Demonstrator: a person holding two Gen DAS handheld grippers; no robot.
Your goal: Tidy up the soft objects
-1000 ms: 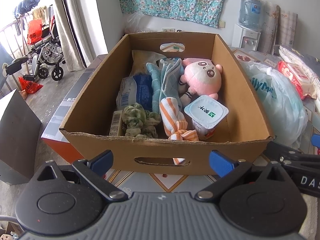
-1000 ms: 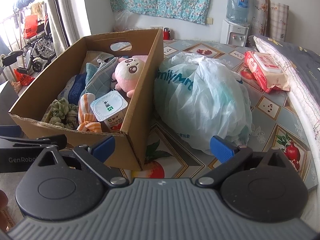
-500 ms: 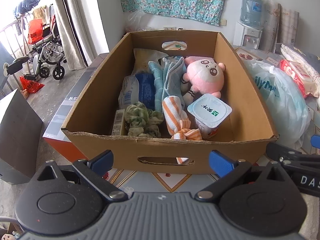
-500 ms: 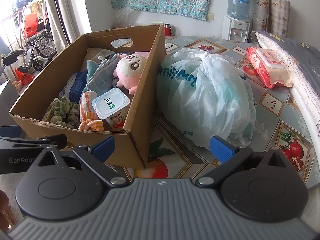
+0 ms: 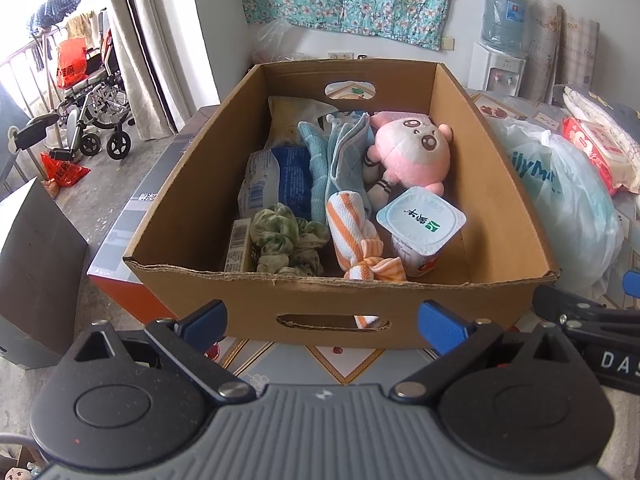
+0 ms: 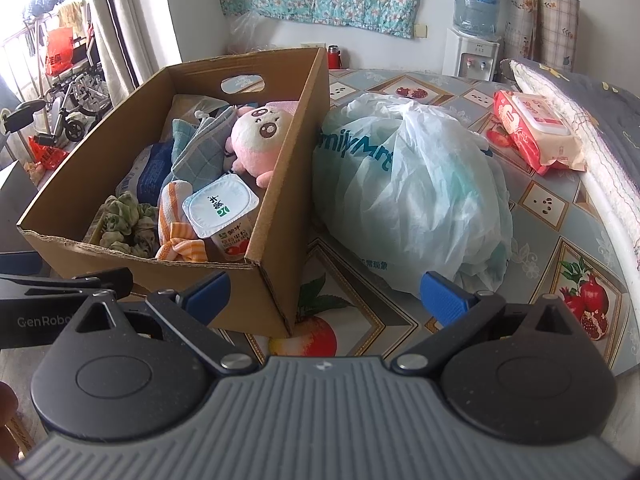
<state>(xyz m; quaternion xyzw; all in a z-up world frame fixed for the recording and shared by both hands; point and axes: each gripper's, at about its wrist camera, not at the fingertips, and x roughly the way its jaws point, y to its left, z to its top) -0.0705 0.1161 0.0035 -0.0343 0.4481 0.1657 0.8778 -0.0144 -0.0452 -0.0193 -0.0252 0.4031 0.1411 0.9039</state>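
A cardboard box (image 5: pixel 496 184) (image 6: pixel 280 216) stands on the table and holds a pink plush toy (image 5: pixel 412 152) (image 6: pixel 260 132), blue cloths (image 5: pixel 340 160), an orange striped towel (image 5: pixel 352 232) (image 6: pixel 172 220), a green scrunchie (image 5: pixel 284 236) (image 6: pixel 124 216), a yogurt cup (image 5: pixel 420 220) (image 6: pixel 220 208) and a blue-white packet (image 5: pixel 276 176). My left gripper (image 5: pixel 322 320) is open and empty, just before the box's near wall. My right gripper (image 6: pixel 324 296) is open and empty, near the box's right corner and a white plastic bag (image 6: pixel 412 192) (image 5: pixel 560 184).
A red wet-wipes pack (image 6: pixel 536 128) lies at the table's far right beside folded bedding (image 6: pixel 592 120). A water dispenser (image 6: pixel 472 36) stands at the back wall. A wheelchair (image 5: pixel 92 116) is on the floor at the left. An orange-edged box (image 5: pixel 124 264) lies under the cardboard box.
Both grippers have drifted slightly, so the box sits a little higher and to the right in the views. Both jaws stay open. Nothing in the box has moved.
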